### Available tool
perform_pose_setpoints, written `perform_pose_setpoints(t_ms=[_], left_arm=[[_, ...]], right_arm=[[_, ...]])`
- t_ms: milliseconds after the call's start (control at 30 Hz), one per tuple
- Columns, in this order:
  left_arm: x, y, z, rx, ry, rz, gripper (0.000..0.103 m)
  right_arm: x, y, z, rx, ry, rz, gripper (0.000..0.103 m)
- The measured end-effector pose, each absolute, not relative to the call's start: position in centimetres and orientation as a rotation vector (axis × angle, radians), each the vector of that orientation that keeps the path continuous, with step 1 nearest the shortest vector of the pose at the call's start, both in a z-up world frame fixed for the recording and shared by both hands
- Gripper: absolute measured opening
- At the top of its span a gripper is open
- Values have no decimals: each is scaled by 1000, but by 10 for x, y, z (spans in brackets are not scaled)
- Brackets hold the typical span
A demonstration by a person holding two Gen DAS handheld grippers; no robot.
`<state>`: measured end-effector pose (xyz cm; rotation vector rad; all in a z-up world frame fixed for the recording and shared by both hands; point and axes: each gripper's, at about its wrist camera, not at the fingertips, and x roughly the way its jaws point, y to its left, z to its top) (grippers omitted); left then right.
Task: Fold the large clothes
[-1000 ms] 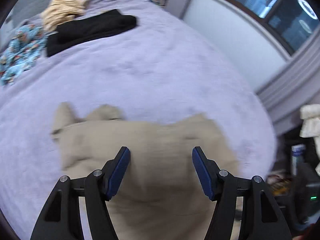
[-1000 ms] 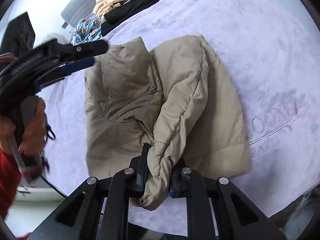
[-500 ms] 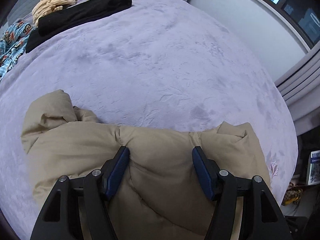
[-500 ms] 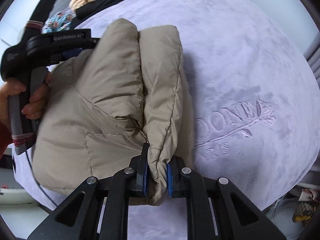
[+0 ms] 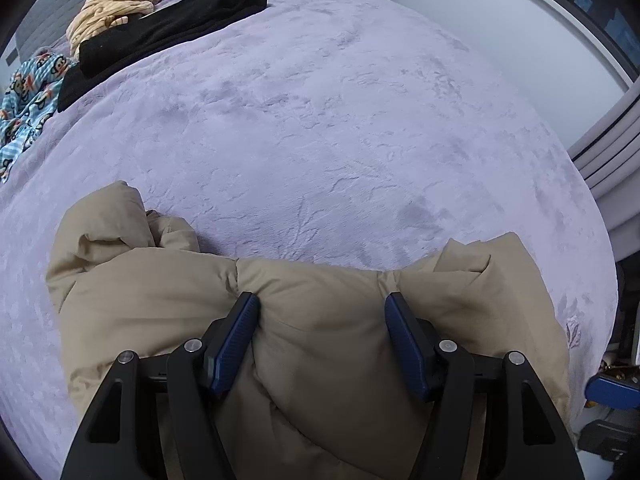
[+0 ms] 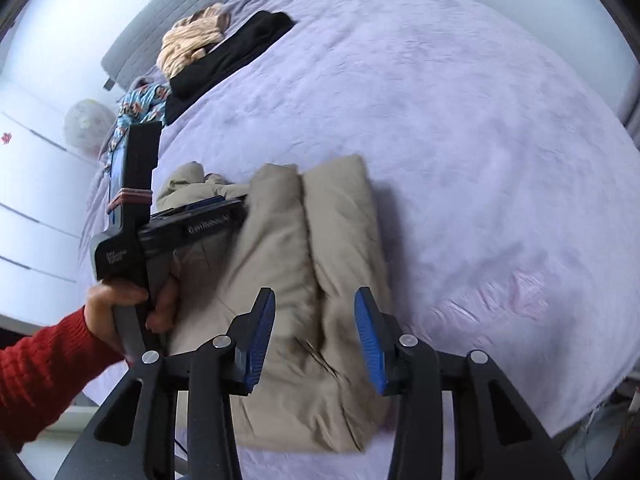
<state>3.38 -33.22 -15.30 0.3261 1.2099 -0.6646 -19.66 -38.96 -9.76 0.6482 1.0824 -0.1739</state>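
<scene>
Item: beige puffer jacket (image 6: 296,280), lower centre of frame, on lavender bedspread (image 6: 460,160); doubled lengthwise, two padded rolls side by side, apparently to narrow it. Left gripper (image 5: 320,320): spread wide, pressing into padding, likely holding the fold flat. Right gripper (image 6: 315,312): released, poised above near hem. Room: bare bedspread right and above; black garment (image 5: 168,28), striped cloth (image 5: 112,8) upper left, well apart.

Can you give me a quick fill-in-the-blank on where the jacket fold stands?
1. The jacket lies on a ____ blanket.
2. The right gripper has its jaws ____.
3. The left gripper has its jaws ____, pressing into the jacket.
4. The folded garment at the far end is ____.

Missing words: purple; open; open; black
</scene>
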Motion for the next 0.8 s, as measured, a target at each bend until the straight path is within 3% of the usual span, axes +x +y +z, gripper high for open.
perform_pose_setpoints(t_ms=[233,567,633,667,700,800], left_arm=[[34,-312,-133,305,1223,-627,68],[8,-211,-88,282,1244,-554,68],[1,-188,-89,266,1270,-529,78],[-2,-179,-89,261,1276,-519,97],[-5,-168,-88,252,1271,-501,102],[-12,-144,-85,216,1278,-481,102]], right_arm=[[-155,-364,-146,634,1229,-170,44],[-150,-343,-159,587,1263,-226,44],[-148,-335,-164,565,1271,-253,44],[-157,-336,-163,564,1272,-263,44],[-159,-333,-164,561,1274,-274,44],[-160,-327,-164,526,1283,-302,44]])
